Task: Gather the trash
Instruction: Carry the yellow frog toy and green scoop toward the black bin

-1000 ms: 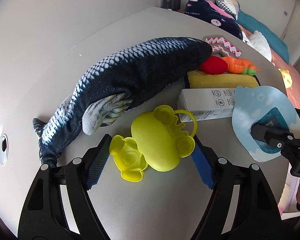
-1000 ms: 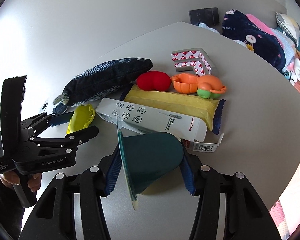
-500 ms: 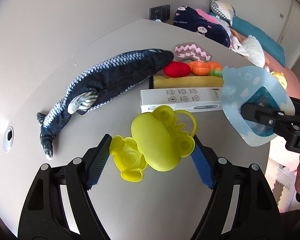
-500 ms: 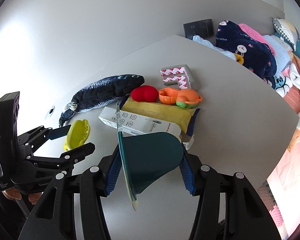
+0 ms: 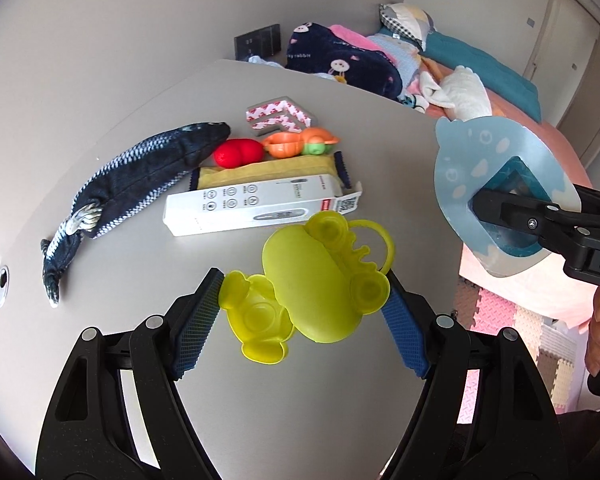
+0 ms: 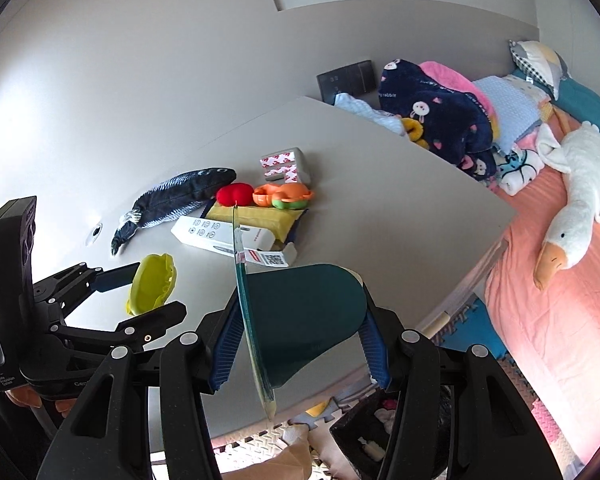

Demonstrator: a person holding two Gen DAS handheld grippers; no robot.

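Observation:
My left gripper (image 5: 300, 320) is shut on a yellow plastic frog-shaped piece (image 5: 312, 280) and holds it above the grey table (image 5: 300, 400); it also shows in the right wrist view (image 6: 152, 288). My right gripper (image 6: 296, 344) is shut on a dark teal blister package (image 6: 304, 312) with a light blue backing card (image 5: 500, 188), held above the table's near edge. A white carton (image 5: 252, 208), a yellow packet (image 5: 268, 168) and a red-and-white patterned piece (image 5: 278, 116) lie on the table.
A plush fish (image 5: 140, 176), a red toy (image 5: 238, 152) and an orange toy (image 5: 300, 142) lie on the table. A black trash bag (image 6: 384, 432) sits on the floor below the table edge. A bed with plush goose (image 6: 572, 200) stands to the right.
Both grippers have pulled up and back from the table with their items still held. The table objects look smaller, and the trash bag has come into the right wrist view.

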